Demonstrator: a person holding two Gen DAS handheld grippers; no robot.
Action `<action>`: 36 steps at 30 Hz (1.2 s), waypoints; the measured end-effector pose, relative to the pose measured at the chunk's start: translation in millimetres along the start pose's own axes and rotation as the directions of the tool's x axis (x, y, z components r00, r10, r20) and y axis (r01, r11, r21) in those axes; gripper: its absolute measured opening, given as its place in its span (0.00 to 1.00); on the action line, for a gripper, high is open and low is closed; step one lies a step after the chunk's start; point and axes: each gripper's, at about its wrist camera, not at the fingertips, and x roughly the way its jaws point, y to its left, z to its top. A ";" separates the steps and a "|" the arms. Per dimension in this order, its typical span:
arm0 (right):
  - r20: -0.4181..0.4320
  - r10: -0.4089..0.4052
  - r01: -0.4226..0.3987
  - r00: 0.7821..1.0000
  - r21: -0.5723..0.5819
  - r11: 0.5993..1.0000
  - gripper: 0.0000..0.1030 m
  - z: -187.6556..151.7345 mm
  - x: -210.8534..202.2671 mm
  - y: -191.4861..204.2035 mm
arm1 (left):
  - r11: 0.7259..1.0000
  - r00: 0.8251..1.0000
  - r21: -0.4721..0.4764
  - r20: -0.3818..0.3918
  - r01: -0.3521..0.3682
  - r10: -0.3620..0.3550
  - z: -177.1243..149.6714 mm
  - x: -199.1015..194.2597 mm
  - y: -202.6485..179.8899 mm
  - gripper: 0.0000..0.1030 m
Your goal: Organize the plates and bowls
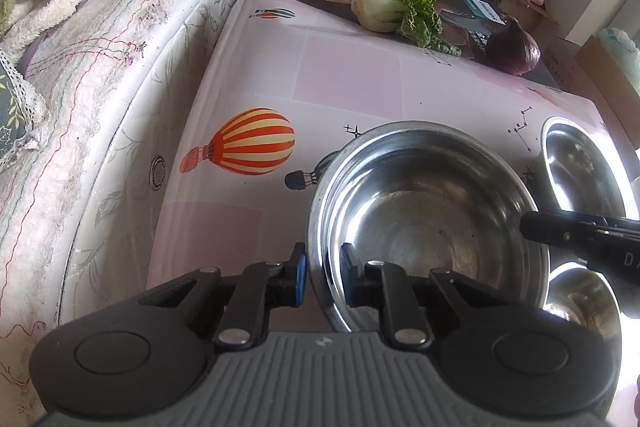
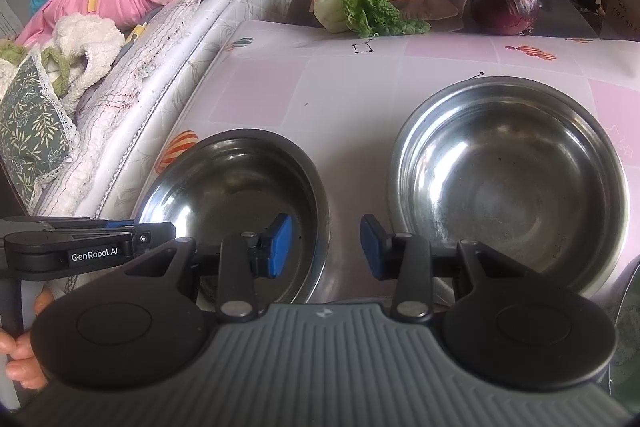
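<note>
Three steel bowls crowd the near right part of the table [image 1: 352,75]; its far and left stretches lie bare up to the bed [image 1: 120,75] along the left edge. At the far edge rest a cabbage [image 1: 396,9] and a red onion [image 1: 514,47]. Left tongs [image 1: 323,277] are clamped on the near rim of the left bowl [image 1: 424,203], one pad outside, one inside. Right tongs [image 2: 326,247] stand apart, empty, over the gap between that bowl and the right bowl [image 2: 512,179].
</note>
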 end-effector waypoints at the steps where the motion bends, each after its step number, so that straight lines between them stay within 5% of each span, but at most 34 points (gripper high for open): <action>1: 0.000 0.004 -0.004 1.000 0.001 1.000 0.34 -0.2 0.8 0.4 | 1.000 1.000 0.000 0.003 -0.002 0.002 -0.1 0.3 -0.1 0.16; 5: 0.006 0.014 -0.014 1.000 -0.020 1.000 0.26 -0.8 1.6 7.7 | 1.000 1.000 0.007 0.011 -0.004 0.004 -0.2 -0.7 -1.3 0.14; 36: 0.058 0.012 -0.008 0.998 -0.057 0.998 0.24 3.7 -21.7 24.0 | 0.999 0.997 0.023 0.073 -0.026 0.025 -0.3 -27.1 -0.8 0.14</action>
